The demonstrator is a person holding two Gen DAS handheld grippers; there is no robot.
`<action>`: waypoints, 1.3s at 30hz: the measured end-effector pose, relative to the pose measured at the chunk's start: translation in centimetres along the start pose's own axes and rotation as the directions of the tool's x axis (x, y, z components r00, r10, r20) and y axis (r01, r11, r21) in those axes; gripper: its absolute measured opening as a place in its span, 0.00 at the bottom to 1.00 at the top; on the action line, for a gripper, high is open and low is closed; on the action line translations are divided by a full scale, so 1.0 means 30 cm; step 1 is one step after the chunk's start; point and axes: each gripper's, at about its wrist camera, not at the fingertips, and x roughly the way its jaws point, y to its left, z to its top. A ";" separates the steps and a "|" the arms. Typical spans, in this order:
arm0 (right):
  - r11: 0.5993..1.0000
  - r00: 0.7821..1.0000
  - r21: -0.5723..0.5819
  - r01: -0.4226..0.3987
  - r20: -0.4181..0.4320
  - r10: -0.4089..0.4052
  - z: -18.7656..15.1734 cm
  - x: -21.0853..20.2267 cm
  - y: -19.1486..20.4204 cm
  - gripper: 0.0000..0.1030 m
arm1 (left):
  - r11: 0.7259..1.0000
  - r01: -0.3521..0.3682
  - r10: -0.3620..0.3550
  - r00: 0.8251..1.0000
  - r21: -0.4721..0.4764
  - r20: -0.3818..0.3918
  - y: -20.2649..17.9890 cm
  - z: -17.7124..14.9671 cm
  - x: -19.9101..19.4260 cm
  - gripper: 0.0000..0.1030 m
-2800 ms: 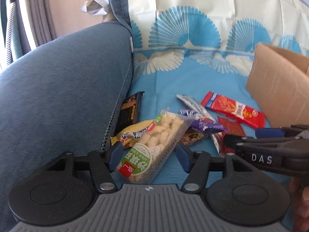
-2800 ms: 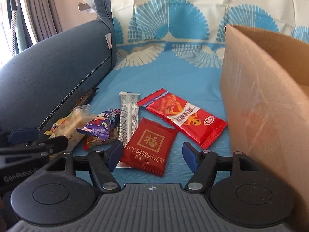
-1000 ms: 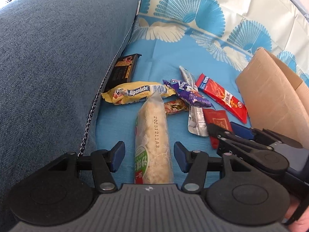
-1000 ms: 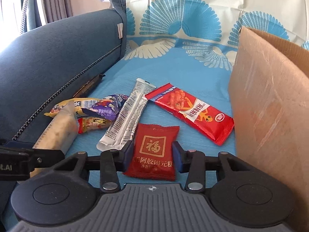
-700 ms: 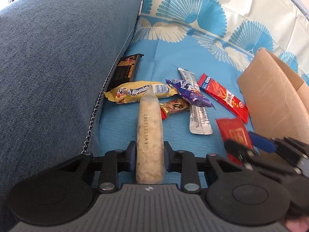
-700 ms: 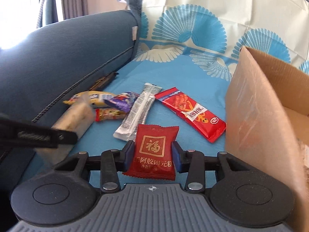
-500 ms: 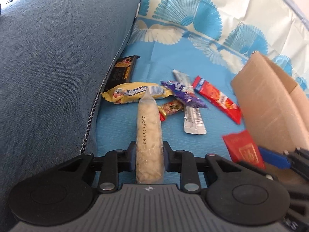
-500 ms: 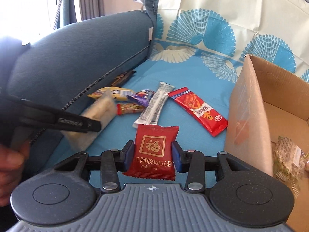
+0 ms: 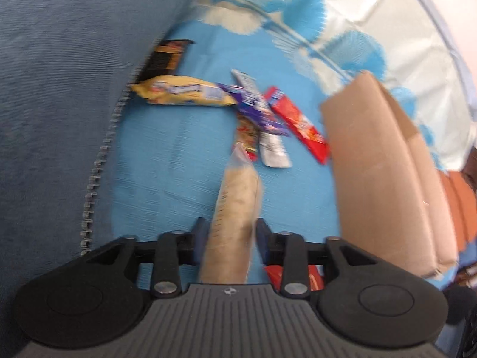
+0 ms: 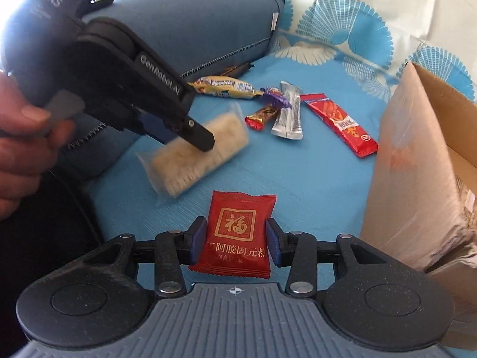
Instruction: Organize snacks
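Note:
A clear pack of white puffed snack (image 9: 235, 208) lies lengthwise between the pads of my left gripper (image 9: 229, 238). The jaws are opening, with a thin gap showing on both sides of the pack. In the right wrist view the same pack (image 10: 223, 140) is blurred, just above the blue cover, under one left finger (image 10: 196, 135). My right gripper (image 10: 236, 238) is shut on a red packet with a gold character (image 10: 238, 226) and holds it above the seat. The open cardboard box (image 10: 411, 164) stands just to its right.
A yellow candy pack (image 10: 226, 86), purple packet (image 10: 275, 97), small red-gold sweet (image 10: 262, 116), silver stick (image 10: 287, 113) and long red packet (image 10: 340, 122) lie on the blue cover. A black bar (image 9: 167, 56) sits against the blue sofa arm (image 10: 193, 24). A person's hand (image 10: 18, 143) holds the left gripper.
The left jaws closed on the snack pack, then widened again. The left view swung toward the box. The right gripper lifted the red packet and drew back from the pile.

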 end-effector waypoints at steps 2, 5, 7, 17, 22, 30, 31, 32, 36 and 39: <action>1.000 1.000 0.006 -0.004 -0.016 0.004 -0.003 0.016 0.000 0.46 | 1.000 -0.014 0.014 1.000 -0.001 0.019 0.002 0.001 -0.002 0.58; 1.000 0.999 0.008 0.002 -0.035 -0.002 -0.020 0.028 0.009 0.47 | 0.999 -0.034 0.034 0.999 0.037 0.023 -0.007 0.005 0.003 0.58; 1.000 0.999 0.003 -0.001 -0.035 0.001 -0.019 0.032 0.009 0.48 | 0.997 -0.045 0.044 0.999 0.059 0.014 -0.016 0.007 0.012 0.60; 0.998 0.999 0.059 -0.009 -0.045 0.012 -0.011 0.077 -0.021 0.55 | 0.965 -0.140 0.145 0.989 0.223 -0.008 -0.106 -0.015 0.078 0.60; 0.997 0.999 0.079 -0.010 -0.042 0.013 -0.010 0.082 -0.029 0.55 | 0.952 -0.165 0.171 0.985 0.256 -0.003 -0.125 -0.024 0.091 0.60; 0.997 0.999 0.075 -0.019 -0.028 0.021 -0.009 0.075 -0.032 0.44 | 0.949 -0.166 0.172 0.985 0.266 -0.002 -0.131 -0.023 0.089 0.46; 0.997 1.000 0.077 -0.014 -0.022 0.016 -0.007 0.071 -0.031 0.43 | 0.949 -0.163 0.169 0.986 0.271 0.000 -0.131 -0.023 0.088 0.41; 0.997 1.000 0.078 -0.007 -0.011 0.008 -0.006 0.064 -0.030 0.43 | 0.948 -0.162 0.167 0.986 0.273 0.003 -0.132 -0.024 0.086 0.41; 0.996 1.000 0.086 0.015 0.022 -0.017 0.005 0.041 -0.034 0.43 | 0.951 -0.157 0.160 0.987 0.268 0.008 -0.131 -0.026 0.083 0.40; 0.995 1.000 0.100 0.027 -0.011 -0.026 0.003 0.054 -0.051 0.43 | 0.953 -0.152 0.157 0.988 0.262 0.003 -0.127 -0.024 0.083 0.40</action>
